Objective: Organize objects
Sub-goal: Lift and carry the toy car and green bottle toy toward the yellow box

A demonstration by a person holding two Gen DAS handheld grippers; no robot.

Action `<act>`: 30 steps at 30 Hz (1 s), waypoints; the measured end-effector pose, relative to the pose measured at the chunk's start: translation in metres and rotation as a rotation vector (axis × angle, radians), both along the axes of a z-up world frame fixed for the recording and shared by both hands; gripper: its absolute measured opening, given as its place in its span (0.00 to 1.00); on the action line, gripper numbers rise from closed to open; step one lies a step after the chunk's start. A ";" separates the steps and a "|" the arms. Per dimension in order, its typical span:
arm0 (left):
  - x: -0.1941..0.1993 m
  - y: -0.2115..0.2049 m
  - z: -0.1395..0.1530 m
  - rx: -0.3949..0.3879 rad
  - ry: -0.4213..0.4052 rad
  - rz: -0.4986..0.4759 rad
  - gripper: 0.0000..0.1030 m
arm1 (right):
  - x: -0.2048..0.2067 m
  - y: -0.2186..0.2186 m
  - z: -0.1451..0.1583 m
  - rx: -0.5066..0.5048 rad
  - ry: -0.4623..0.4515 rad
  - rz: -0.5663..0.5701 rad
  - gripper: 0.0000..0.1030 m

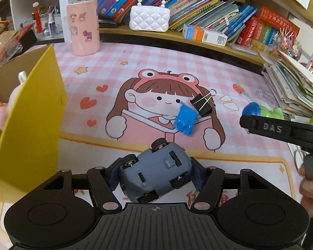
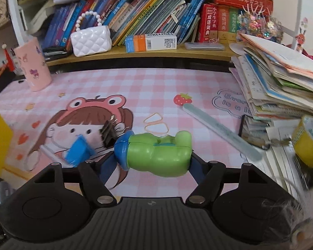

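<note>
My left gripper [image 1: 154, 175] is shut on a grey toy car [image 1: 156, 173], held upside down above the pink desk mat, just right of an open yellow cardboard box [image 1: 33, 120]. My right gripper [image 2: 154, 162] is shut on a green toy with a blue end [image 2: 158, 154], held sideways above the mat; it also shows in the left wrist view [image 1: 260, 110]. A blue wrapped packet [image 1: 185, 120] and a black binder clip [image 1: 202, 104] lie on the mat's cartoon girl; both also show in the right wrist view, the packet [image 2: 78, 150] and the clip [image 2: 108, 134].
A pink cup [image 1: 84, 27], a white quilted purse [image 1: 149, 18] and rows of books [image 1: 198, 6] stand at the back. A pile of notebooks [image 2: 281, 87] and a yellow tape roll [image 2: 308, 139] sit at the right. A ruler [image 2: 221, 129] and rubber bands [image 2: 155, 123] lie on the mat.
</note>
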State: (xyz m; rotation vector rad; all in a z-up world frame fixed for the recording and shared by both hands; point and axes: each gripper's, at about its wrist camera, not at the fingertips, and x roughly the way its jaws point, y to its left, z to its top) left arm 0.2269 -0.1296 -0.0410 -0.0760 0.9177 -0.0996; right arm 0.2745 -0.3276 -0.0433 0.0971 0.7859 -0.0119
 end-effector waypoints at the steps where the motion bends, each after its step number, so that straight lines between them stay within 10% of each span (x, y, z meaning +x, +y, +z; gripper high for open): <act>1: -0.004 0.002 0.002 -0.006 -0.001 0.001 0.62 | -0.008 0.002 0.004 0.007 0.003 0.001 0.69; 30: -0.120 0.125 0.019 -0.099 -0.056 0.087 0.62 | -0.148 0.130 0.027 0.010 0.032 0.104 0.70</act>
